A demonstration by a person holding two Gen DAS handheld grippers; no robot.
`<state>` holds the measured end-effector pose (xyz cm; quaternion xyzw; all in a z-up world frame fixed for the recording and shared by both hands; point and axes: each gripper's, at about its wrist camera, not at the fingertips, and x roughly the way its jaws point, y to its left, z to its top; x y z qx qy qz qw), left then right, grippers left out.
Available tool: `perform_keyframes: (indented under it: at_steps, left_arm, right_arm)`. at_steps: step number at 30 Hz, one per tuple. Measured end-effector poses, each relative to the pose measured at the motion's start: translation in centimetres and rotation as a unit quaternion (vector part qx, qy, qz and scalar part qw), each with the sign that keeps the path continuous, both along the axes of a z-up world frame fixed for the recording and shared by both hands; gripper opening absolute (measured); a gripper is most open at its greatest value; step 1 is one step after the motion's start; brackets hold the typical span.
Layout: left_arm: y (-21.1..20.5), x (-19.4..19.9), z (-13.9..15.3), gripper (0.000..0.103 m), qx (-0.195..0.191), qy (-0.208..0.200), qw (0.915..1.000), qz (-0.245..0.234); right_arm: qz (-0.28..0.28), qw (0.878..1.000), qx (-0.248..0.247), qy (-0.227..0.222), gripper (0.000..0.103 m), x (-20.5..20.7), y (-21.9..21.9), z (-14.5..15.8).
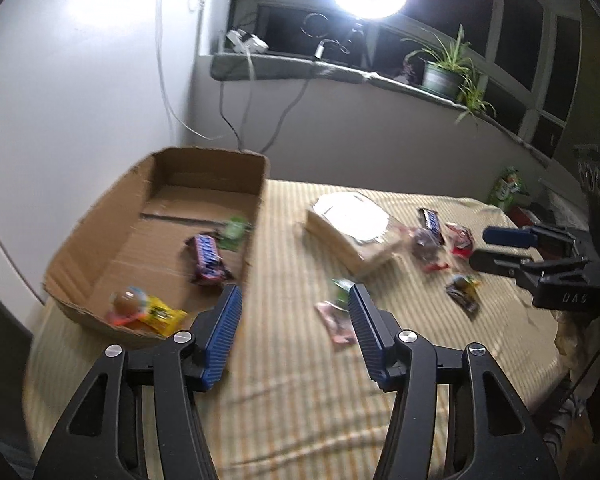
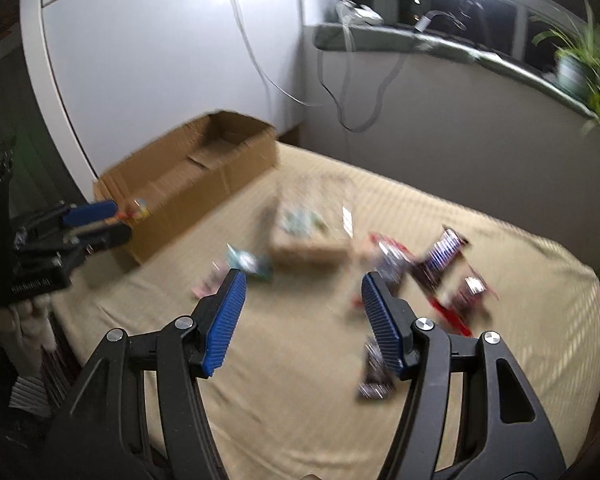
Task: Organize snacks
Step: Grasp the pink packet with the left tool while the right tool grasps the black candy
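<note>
Left wrist view: the left gripper (image 1: 294, 300) is held with its jaws apart and nothing between the blue pads, above a striped beige bedcover (image 1: 300, 380). A cardboard box (image 1: 100, 248) is seen at the left, on the cover by the white wall. Inside it are laid a dark blue candy bar (image 1: 209, 258), a green packet (image 1: 234, 232) and a yellow packet with a round sweet (image 1: 148, 308). A pink wrapper (image 1: 336, 320) and a small green packet (image 1: 342, 286) are found just beyond the pads, on the cover outside the box. Further back a flat white-topped package (image 1: 350, 226) is placed, with several dark and red snack wrappers (image 1: 440, 240) scattered to its right. The right gripper (image 1: 478, 250) is seen at the right edge, empty, its fingers parted.

Right wrist view: the right gripper (image 2: 303, 280) is shown released, with nothing clasped. Blurred wrappers (image 2: 444, 260) are spread beyond and beside its right finger.
</note>
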<state>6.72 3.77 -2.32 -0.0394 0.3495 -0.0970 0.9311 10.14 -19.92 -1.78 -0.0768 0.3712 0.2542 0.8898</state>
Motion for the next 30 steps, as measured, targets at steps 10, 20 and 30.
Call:
perform_keyframes:
  at_steps: [10,20,30]
  left_arm:
    - [-3.6,0.4,-3.5,0.044,0.000,0.048,0.9984,-0.031]
    - [-3.9,2.0,-5.5,0.039,0.000,0.083,0.9961,-0.028]
    - [-5.0,4.2,-6.5,0.039,0.022,0.100,0.9940,-0.037]
  right_arm:
    - [-0.044,0.997,-0.029,0.052,0.063,-1.1,-5.2,-5.8]
    - [-0.054,0.994,0.006,0.093,0.063,1.4,-5.5,-7.9]
    - [-0.062,0.994,-0.029,0.086,0.053,3.1,-3.8,-8.8]
